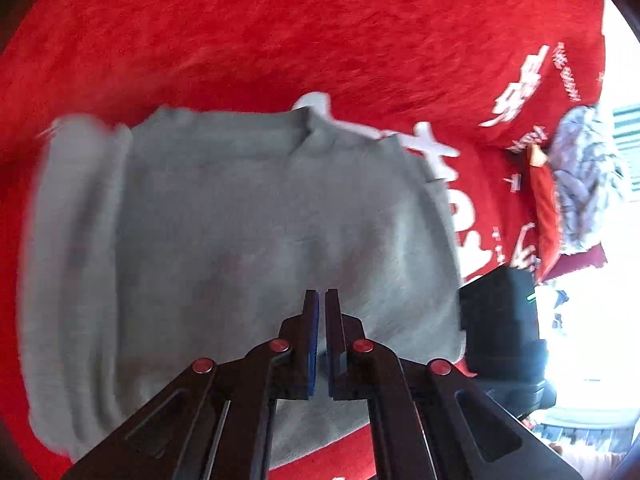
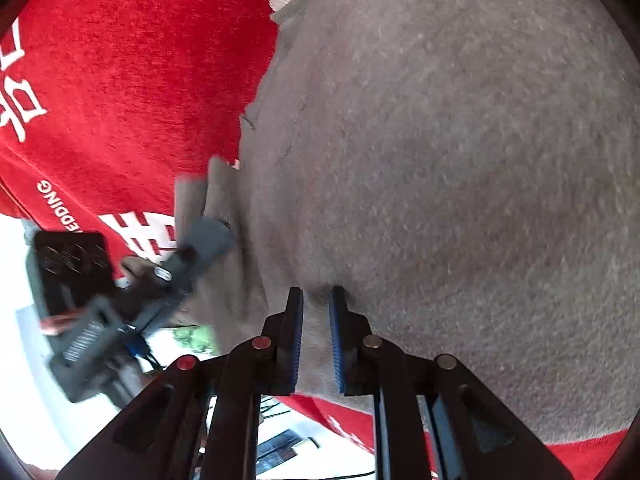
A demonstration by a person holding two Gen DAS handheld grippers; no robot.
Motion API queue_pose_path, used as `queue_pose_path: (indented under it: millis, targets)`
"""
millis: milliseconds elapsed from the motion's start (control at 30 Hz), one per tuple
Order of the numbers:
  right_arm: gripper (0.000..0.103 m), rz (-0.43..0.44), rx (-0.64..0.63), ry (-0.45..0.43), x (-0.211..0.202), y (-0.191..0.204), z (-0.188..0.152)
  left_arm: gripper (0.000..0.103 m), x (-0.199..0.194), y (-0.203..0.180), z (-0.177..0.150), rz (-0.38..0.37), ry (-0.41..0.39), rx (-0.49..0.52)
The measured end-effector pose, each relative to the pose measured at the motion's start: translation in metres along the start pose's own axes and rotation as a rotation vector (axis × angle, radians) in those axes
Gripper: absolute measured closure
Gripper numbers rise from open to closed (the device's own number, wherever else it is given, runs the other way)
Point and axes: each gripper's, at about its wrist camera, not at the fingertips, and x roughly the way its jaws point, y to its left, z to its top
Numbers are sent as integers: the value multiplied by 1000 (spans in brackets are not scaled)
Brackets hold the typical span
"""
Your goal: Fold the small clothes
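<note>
A small grey knitted garment [image 1: 240, 240] lies spread on a red cloth [image 1: 280, 32] with white lettering. My left gripper [image 1: 322, 300] hovers over its near middle with the jaws almost together and nothing between them. In the right wrist view the garment [image 2: 460, 180] fills most of the frame. My right gripper [image 2: 316, 300] is on its near edge, the jaws a narrow gap apart with grey fabric between the pads. The left gripper [image 2: 208, 236] shows there at the garment's left edge, blurred.
A grey and white bundle of cloth [image 1: 584, 176] lies at the far right of the red cloth. The other gripper's black body [image 1: 500, 320] stands to the right of the garment. The table edge and bright floor [image 2: 24, 280] lie to the left.
</note>
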Motion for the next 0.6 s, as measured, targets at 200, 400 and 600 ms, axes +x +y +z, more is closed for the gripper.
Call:
queue_pose_path:
  millis: [200, 400, 600]
  targets:
    - [39, 6, -68, 20, 6, 24, 2, 98, -40, 49, -21, 230, -18, -102]
    - [29, -102, -187, 67, 39, 65, 6, 98, -60, 115, -44, 329, -17, -261]
    - [29, -96, -221, 120, 68, 88, -7, 98, -56, 163, -61, 365, 21, -329]
